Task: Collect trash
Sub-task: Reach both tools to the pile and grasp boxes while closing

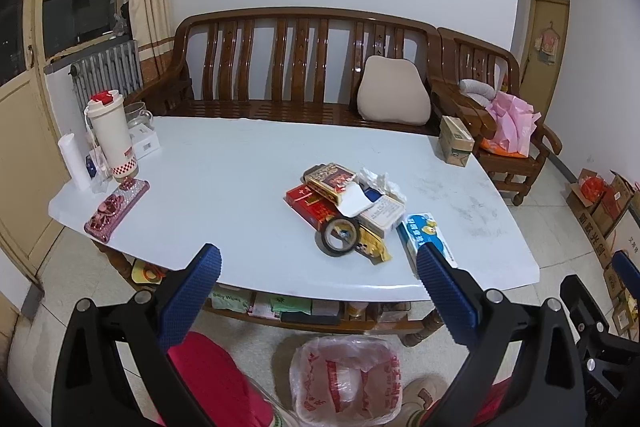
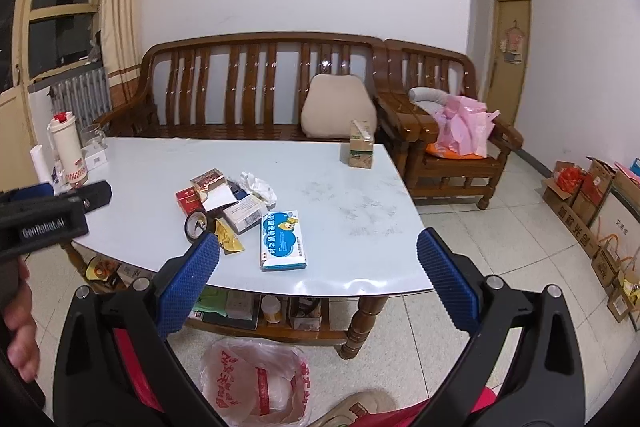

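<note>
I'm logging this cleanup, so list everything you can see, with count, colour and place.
table: one, white, centre
trash pile: one, mixed boxes, paper, tape roll, mid-table
blue box: one, beside pile
carton: one, tan, far right corner
tumbler: one, white, red lid, far left corner
plastic bag: one, clear, red print, floor
bench: one, brown, behind table
left gripper: open
right gripper: open
</note>
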Demonstrator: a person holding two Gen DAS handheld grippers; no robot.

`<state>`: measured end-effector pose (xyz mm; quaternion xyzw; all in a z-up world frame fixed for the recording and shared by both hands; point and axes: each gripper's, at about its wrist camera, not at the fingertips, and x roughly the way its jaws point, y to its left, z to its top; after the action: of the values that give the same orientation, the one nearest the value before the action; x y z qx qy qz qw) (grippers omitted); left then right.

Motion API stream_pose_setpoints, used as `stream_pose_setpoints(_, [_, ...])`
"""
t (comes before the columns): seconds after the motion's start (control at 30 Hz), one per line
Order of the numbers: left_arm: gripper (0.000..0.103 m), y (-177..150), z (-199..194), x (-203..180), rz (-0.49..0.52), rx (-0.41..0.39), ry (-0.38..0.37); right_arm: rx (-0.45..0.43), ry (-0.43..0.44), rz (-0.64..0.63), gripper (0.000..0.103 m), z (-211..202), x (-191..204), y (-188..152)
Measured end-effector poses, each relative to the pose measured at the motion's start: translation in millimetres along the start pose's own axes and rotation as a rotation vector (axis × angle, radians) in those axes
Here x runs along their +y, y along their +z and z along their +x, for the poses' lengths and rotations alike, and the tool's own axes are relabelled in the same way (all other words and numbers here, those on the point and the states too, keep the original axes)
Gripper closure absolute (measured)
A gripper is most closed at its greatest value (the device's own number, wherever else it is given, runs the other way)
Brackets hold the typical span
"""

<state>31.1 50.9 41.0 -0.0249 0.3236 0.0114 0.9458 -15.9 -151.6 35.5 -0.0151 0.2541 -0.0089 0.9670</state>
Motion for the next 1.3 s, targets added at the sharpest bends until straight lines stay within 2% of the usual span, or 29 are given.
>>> stream_pose_setpoints(0.13, [0.007, 16, 11, 13, 0.032, 0.038, -0.004, 0.041, 0.076, 0.006, 0.006, 14, -9, 10])
stream_pose_setpoints(0.27, [0.007, 36, 31, 26, 0.096, 0.113, -0.033, 0.09, 0.145, -0.013, 0.006, 33, -19, 23])
stream_pose_setpoints(0.37, [0.007, 53, 47, 33, 0.135, 0.184, -0.069, 0.125, 0.196, -0.038, 0.006, 47, -22, 34])
stream_pose_setpoints(0.47, [0.007, 68, 65, 32, 0.181, 0.254, -0.138, 0.157, 0.224, -0.074, 0.006, 63, -24, 45])
stream_pose_setpoints(0.53, [0.007, 76, 80, 33, 0.149, 0.324, -0.154, 0.182, 0.232, -0.116, 0.006, 75, -21, 54])
stream_pose_setpoints(0.57, [0.007, 80, 87, 35, 0.102, 0.351, -0.158, 0.19, 0.23, -0.135, 0.006, 81, -20, 58])
stream_pose_setpoints(0.63, [0.007, 87, 97, 36, 0.053, 0.37, -0.146, 0.213, 0.248, -0.155, 0.006, 91, -19, 63])
stream_pose_setpoints(0.93, [0.007, 107, 149, 13, 0.003, 0.475, -0.079, 0.319, 0.313, -0.218, 0.006, 134, -1, 80])
stream_pose_setpoints(1.07, [0.007, 112, 175, 12, -0.049, 0.517, -0.051, 0.4, 0.364, -0.239, 0.006, 154, 11, 76])
stream_pose_setpoints(1.17, [0.007, 111, 195, 13, -0.094, 0.549, -0.031, 0.415, 0.34, -0.263, 0.006, 167, 16, 72])
stream_pose_setpoints(1.3, [0.007, 107, 223, 13, -0.148, 0.591, -0.027, 0.472, 0.354, -0.244, 0.006, 195, 17, 60])
